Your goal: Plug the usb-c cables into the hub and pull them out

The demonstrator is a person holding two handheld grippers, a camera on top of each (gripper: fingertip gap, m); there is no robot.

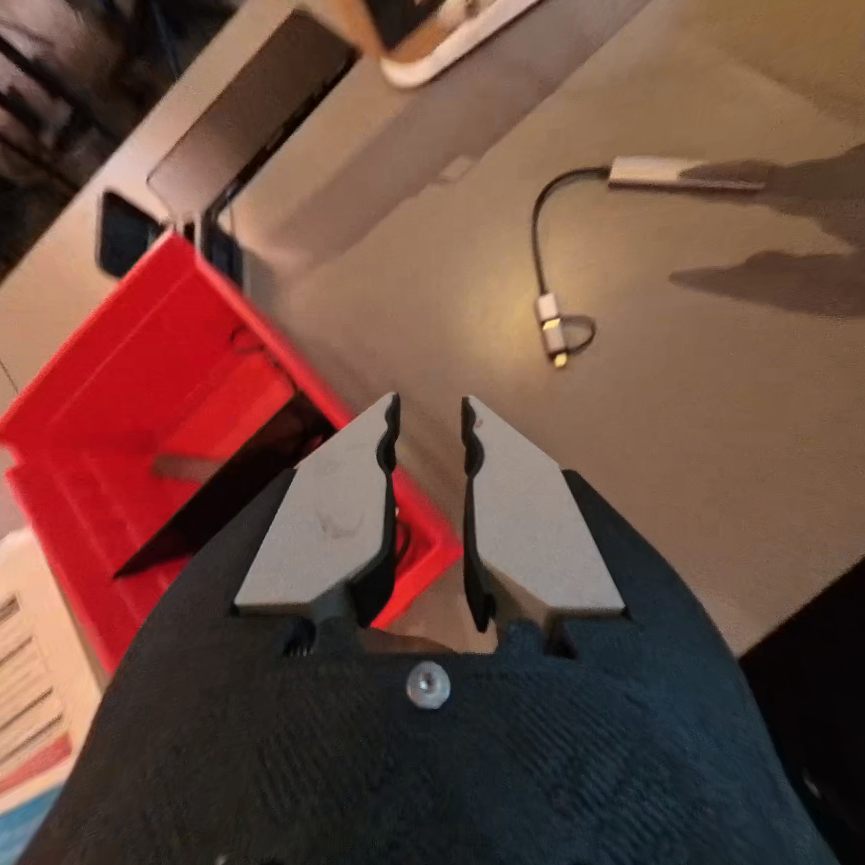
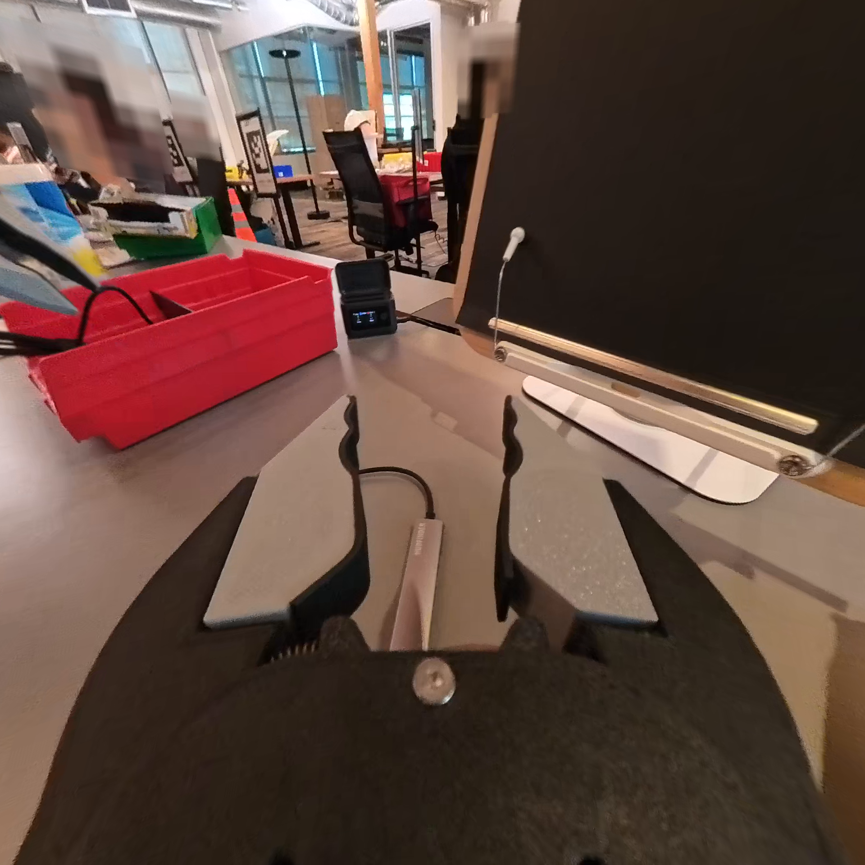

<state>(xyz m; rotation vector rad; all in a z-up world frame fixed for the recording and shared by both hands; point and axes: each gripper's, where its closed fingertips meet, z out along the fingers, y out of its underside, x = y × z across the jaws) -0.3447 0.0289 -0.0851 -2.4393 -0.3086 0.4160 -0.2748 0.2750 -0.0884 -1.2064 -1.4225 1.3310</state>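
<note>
A: Two grippers in my feeds, and neither has anything in it. My left gripper [image 1: 430, 402] hangs above the table [image 1: 655, 468] with a narrow gap between its fingers, over the near corner of the red bin [image 1: 140, 374].

B: And the hub?

A: In the left wrist view the silver hub [image 1: 648, 172] lies far to the right on the table. Its dark cable [image 1: 538, 224] curves down to a grey plug [image 1: 548, 312] with a small adapter tethered beside it. The right gripper shows there only as two dark blurred fingers [image 1: 795, 187], one on each side of the hub's end.

B: What does your right camera give?

A: My right gripper [image 2: 428, 407] is spread wide, low over the table, and the hub [image 2: 421, 575] lies lengthwise between its fingers, touching neither as far as I can tell. Its cable [image 2: 402, 472] loops off to the left ahead.

B: Anything else near?

A: The red bin [image 2: 187, 355] at left with a black cable [image 2: 107, 304] hanging into it, a small black device with a lit screen [image 2: 367, 304] behind it, and a dark board on a silver stand [image 2: 655, 444] at right.
</note>
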